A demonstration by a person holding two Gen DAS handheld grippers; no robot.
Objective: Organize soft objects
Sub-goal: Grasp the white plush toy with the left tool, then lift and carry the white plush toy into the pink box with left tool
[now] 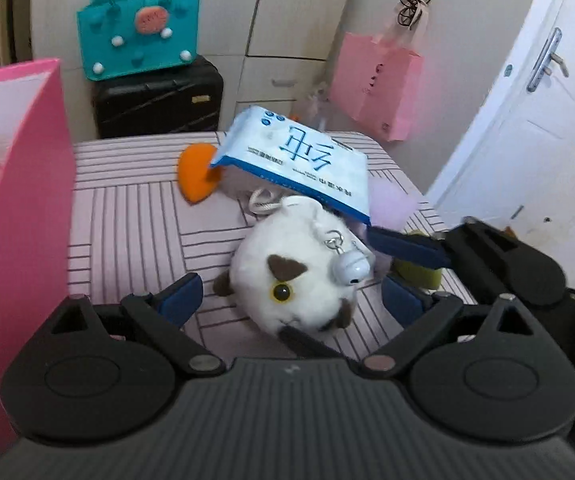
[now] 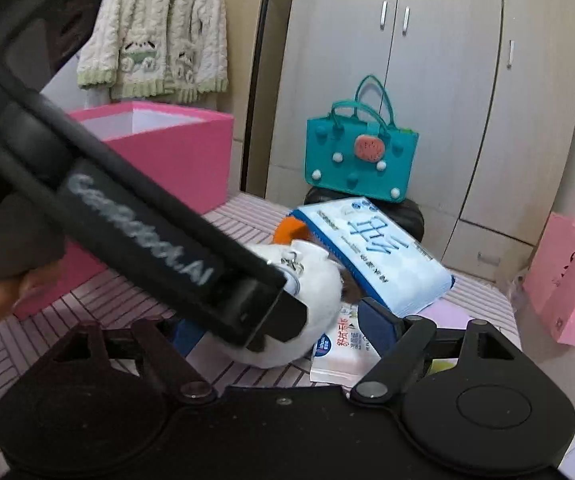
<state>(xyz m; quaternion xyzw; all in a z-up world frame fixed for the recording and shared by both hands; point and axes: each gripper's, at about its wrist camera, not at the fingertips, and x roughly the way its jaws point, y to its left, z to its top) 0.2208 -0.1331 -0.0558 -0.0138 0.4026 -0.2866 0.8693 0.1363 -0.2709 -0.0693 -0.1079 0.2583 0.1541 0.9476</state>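
Note:
A white plush cat [image 1: 299, 276] with brown ears and a small bell lies on the striped pink table [image 1: 127, 216]. My left gripper [image 1: 291, 300] is open, with a blue pad on each side of the plush. A blue-and-white tissue pack [image 1: 299, 160] hangs tilted above the plush; in the left wrist view a blue finger [image 1: 407, 246] of the right gripper touches its lower corner. In the right wrist view my right gripper [image 2: 287, 330] stands wide, the tissue pack [image 2: 371, 248] lies by its right pad, and the plush [image 2: 315, 292] lies between the pads, half hidden by the left gripper's black body.
A pink open box [image 1: 27, 200] stands at the left table edge with pink fabric inside. An orange sponge [image 1: 195, 172] lies behind the pack. A flat wipes packet [image 2: 343, 356] lies under the plush. A teal bag [image 1: 139, 28] sits on a black case beyond the table.

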